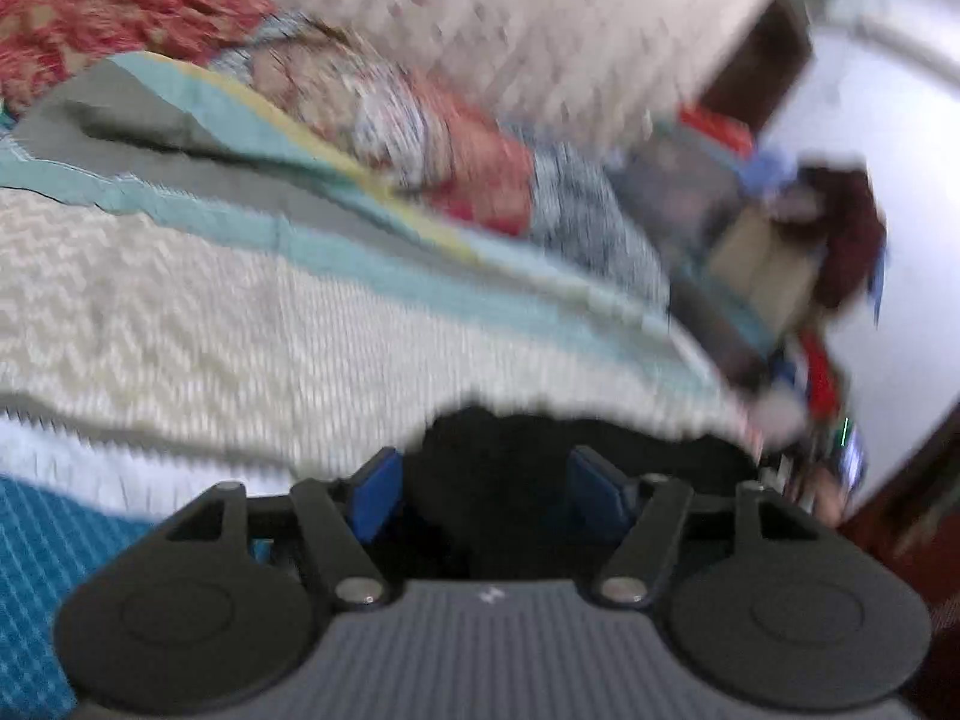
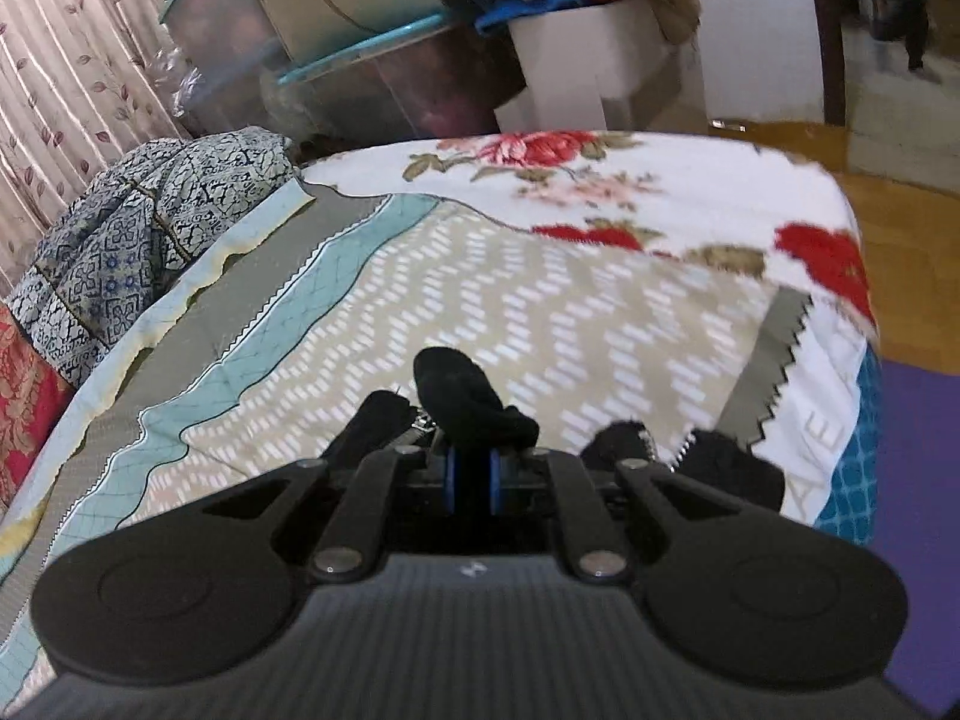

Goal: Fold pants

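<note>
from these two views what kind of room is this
Most likely a bedroom at home: a bed spread with patterned covers, a curtain beside it, and a basket heaped with clothes beyond its foot.

Right gripper (image 2: 471, 474) jaws pinched on black pants (image 2: 465, 396) above patterned bedspread (image 2: 540, 312); zipper visible.

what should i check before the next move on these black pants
1. Right gripper shut on the black pants: ok.
2. Left gripper released: ok, its blue pads stand apart with dark cloth between them, not pinched.
3. Zipper end free of snags: cannot tell.
4. Bedspread ahead bare for laying down: ok.
5. Pants lying flat: cannot tell, mostly hidden below the grippers.
</note>
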{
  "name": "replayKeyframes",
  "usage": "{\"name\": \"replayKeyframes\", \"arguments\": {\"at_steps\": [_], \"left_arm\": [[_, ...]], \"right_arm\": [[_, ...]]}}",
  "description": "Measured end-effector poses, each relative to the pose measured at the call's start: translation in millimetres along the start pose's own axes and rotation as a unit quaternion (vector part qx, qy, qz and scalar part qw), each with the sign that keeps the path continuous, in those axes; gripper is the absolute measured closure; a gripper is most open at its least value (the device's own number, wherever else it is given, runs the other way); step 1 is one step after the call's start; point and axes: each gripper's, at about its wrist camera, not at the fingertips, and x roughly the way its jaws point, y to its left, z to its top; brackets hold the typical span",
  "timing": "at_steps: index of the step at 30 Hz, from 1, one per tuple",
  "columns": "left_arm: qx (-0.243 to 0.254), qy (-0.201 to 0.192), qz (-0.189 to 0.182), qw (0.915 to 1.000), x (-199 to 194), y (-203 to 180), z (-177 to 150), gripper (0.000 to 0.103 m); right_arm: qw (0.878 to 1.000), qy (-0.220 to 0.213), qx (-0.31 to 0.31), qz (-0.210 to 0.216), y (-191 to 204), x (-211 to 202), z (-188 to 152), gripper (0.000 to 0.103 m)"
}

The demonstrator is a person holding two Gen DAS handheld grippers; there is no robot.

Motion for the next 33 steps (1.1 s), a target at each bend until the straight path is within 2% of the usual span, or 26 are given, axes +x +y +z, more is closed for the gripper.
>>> {"name": "replayKeyframes", "arguments": {"at_steps": [2, 5, 6, 7, 8, 9, 10, 11, 13, 15, 16, 19, 21, 22, 24, 27, 31, 32, 33], "left_arm": [[-0.022, 0.007, 0.011, 0.9997, 15, 7, 18, 0.04], [-0.032, 0.078, 0.04, 0.9956, 71, 21, 38, 0.039], [-0.042, 0.12, 0.045, 0.9908, 95, 30, 40, 0.037], [-0.062, 0.171, 0.042, 0.9824, 121, 41, 39, 0.037], [-0.089, 0.215, 0.032, 0.9721, 145, 51, 37, 0.042], [-0.124, 0.248, 0.02, 0.9606, 167, 61, 32, 0.061], [-0.142, 0.263, 0.009, 0.9543, 181, 66, 27, 0.075], [-0.144, 0.269, 0.01, 0.9523, 190, 67, 28, 0.091], [-0.121, 0.23, 0.022, 0.9655, 187, 59, 41, 0.094], [-0.12, 0.141, 0.026, 0.9825, 160, 60, 68, 0.094], [-0.136, 0.097, 0.024, 0.9856, 145, 67, 81, 0.094], [-0.183, -0.016, 0.044, 0.982, 105, 101, 114, 0.095], [-0.183, -0.079, 0.072, 0.9772, 87, 119, 128, 0.095], [-0.175, -0.098, 0.086, 0.9758, 86, 125, 132, 0.095], [-0.155, -0.112, 0.124, 0.9736, 95, 136, 137, 0.095], [-0.142, -0.082, 0.179, 0.97, 134, 158, 134, 0.095], [-0.143, -0.012, 0.248, 0.9582, 173, 177, 115, 0.094], [-0.141, -0.008, 0.248, 0.9585, 172, 179, 108, 0.094], [-0.138, -0.01, 0.242, 0.9603, 170, 178, 105, 0.092]], "right_arm": [[1.0, -0.002, 0.004, 0.005, -6, -3, 2, 0.09], [1.0, -0.005, -0.002, 0.011, -20, -7, 1, 0.09], [1.0, -0.005, -0.002, 0.016, -20, -6, 2, 0.09], [1.0, -0.004, -0.003, 0.02, -24, -5, 0, 0.089], [1.0, -0.004, -0.003, 0.025, -27, -3, 1, 0.089], [1.0, -0.004, -0.003, 0.029, -28, -3, 3, 0.089], [0.999, -0.004, -0.004, 0.032, -27, -4, 5, 0.089], [0.999, -0.004, -0.01, 0.034, -25, -4, 8, 0.09], [0.999, -0.011, -0.028, 0.042, -18, -7, 15, 0.09], [0.997, -0.037, -0.032, 0.06, -7, -17, 27, 0.09], [0.996, -0.051, -0.022, 0.071, -4, -22, 35, 0.09], [0.988, -0.075, 0.03, 0.129, 7, -29, 60, 0.09], [0.983, -0.065, 0.038, 0.165, 23, -25, 67, 0.09], [0.982, -0.058, 0.032, 0.179, 34, -20, 67, 0.09], [0.978, -0.034, 0.004, 0.206, 66, -4, 61, 0.09], [0.976, -0.007, -0.04, 0.213, 110, 30, 43, 0.09], [0.984, 0.064, -0.081, 0.149, 138, 92, 18, 0.084], [0.985, 0.073, -0.08, 0.132, 137, 102, 17, 0.079], [0.987, 0.067, -0.072, 0.128, 133, 103, 19, 0.079]]}}
